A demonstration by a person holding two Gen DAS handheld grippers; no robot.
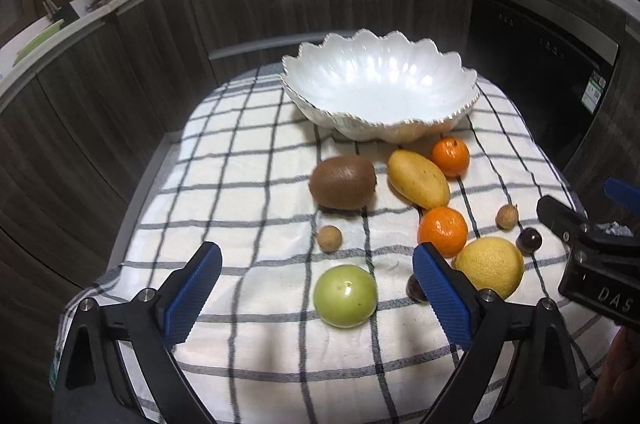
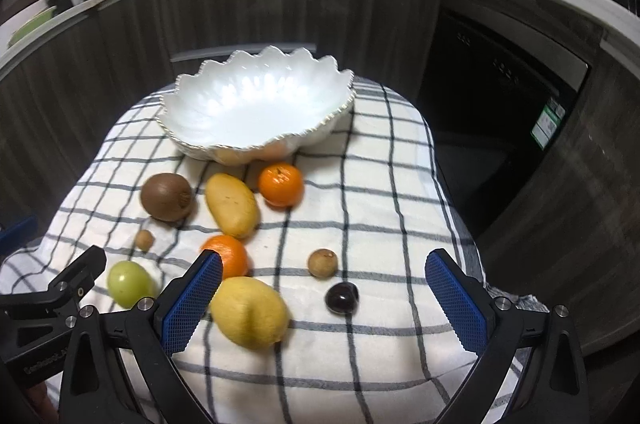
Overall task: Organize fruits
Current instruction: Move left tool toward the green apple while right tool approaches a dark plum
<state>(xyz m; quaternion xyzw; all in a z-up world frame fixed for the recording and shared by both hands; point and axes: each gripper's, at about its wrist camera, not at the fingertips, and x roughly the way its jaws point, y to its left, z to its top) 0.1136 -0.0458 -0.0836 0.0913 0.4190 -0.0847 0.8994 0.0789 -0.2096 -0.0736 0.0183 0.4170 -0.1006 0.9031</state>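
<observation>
Ten fruits sit loose on the checked cloth, all in front of the empty white scalloped bowl (image 1: 380, 83). The left claw (image 1: 316, 288) gapes wide around the round green fruit (image 1: 345, 295), touching nothing. The right claw (image 2: 324, 288) is wide too, empty. That green fruit looks smooth, firm, liable to roll: pinch across its widest middle.

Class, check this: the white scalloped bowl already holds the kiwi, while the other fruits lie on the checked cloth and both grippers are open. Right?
Not quite. The bowl is empty in both wrist views; the kiwi lies on the checked cloth in front of it. The rest stands.
</observation>
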